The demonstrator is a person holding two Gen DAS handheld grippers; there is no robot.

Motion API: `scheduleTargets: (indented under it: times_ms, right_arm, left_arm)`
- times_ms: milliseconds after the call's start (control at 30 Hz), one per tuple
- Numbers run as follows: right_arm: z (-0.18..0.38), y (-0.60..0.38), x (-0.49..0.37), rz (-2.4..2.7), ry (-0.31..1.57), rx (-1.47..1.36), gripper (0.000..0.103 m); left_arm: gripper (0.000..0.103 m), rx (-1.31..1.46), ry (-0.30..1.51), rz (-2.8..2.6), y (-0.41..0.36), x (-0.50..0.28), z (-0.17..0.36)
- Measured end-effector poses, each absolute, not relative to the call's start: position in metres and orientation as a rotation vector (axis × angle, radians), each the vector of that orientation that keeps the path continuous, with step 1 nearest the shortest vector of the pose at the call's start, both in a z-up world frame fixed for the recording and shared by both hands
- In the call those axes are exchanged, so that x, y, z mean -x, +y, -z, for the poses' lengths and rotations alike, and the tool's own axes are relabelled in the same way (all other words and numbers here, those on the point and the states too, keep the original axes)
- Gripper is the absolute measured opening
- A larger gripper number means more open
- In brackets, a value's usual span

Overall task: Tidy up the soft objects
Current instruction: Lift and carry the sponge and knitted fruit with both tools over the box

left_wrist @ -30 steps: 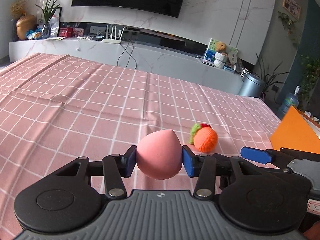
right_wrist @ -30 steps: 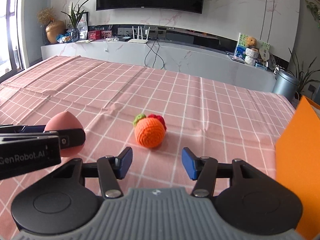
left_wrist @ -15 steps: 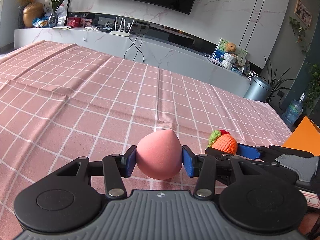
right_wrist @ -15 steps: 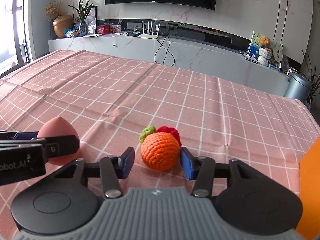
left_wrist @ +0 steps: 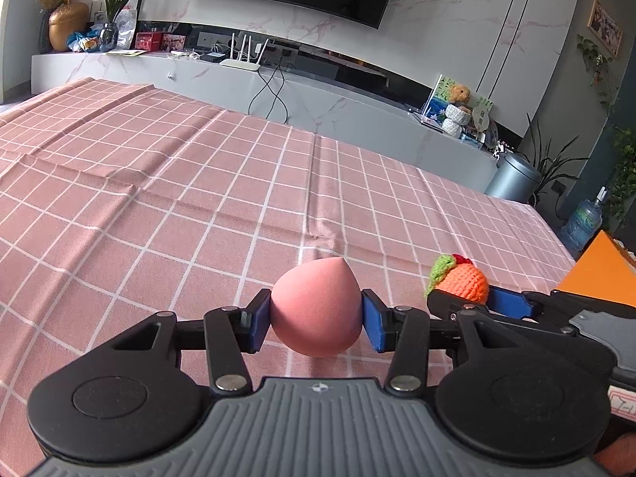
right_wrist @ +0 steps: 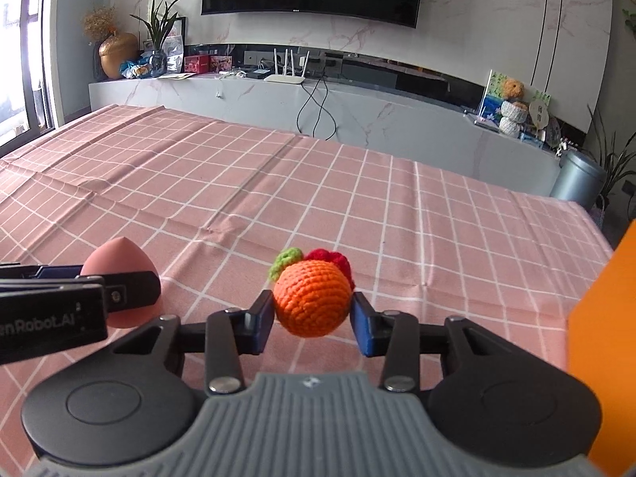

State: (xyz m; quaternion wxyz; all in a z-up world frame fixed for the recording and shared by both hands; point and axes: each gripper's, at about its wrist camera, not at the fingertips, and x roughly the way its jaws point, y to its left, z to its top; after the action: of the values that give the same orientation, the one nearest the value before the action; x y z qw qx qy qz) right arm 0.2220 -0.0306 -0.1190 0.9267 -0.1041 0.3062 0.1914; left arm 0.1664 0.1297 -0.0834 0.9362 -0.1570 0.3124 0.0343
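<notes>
A pink egg-shaped sponge (left_wrist: 316,310) sits between the blue pads of my left gripper (left_wrist: 316,322), which is shut on it just above the pink checked tablecloth (left_wrist: 198,183). In the right wrist view the same sponge (right_wrist: 119,256) shows at the left, behind the left gripper's fingers (right_wrist: 127,292). An orange crochet ball (right_wrist: 312,298) with a green leaf and red tuft lies between the pads of my right gripper (right_wrist: 312,320). Its jaws are closing and both pads touch the ball's sides. The ball (left_wrist: 463,284) also shows at the right of the left wrist view.
An orange box (right_wrist: 604,318) stands at the table's right edge, close to the right gripper; it appears as an orange box (left_wrist: 600,274) in the left wrist view too. A grey marble TV bench (right_wrist: 357,119) runs beyond the table's far edge.
The right gripper moved forward until the crochet ball sat between its pads, then its jaws narrowed onto it. The left gripper kept its hold on the sponge.
</notes>
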Motion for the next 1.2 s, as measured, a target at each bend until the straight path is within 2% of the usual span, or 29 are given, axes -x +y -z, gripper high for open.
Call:
scheduleTargets:
  times_ms: [700,1200]
  right_arm:
    - [0.042,-0.124,-0.092,-0.327,0.454,0.205,0.041]
    - [0.014,-0.217,-0.049,-0.19,0.418,0.136,0.041]
  left_arm:
    - [0.053,0.257,0.584,0.035,0.063,-0.084,0.025]
    - [0.053,0.2,0.521,0.248,-0.013,-0.075,-0.003]
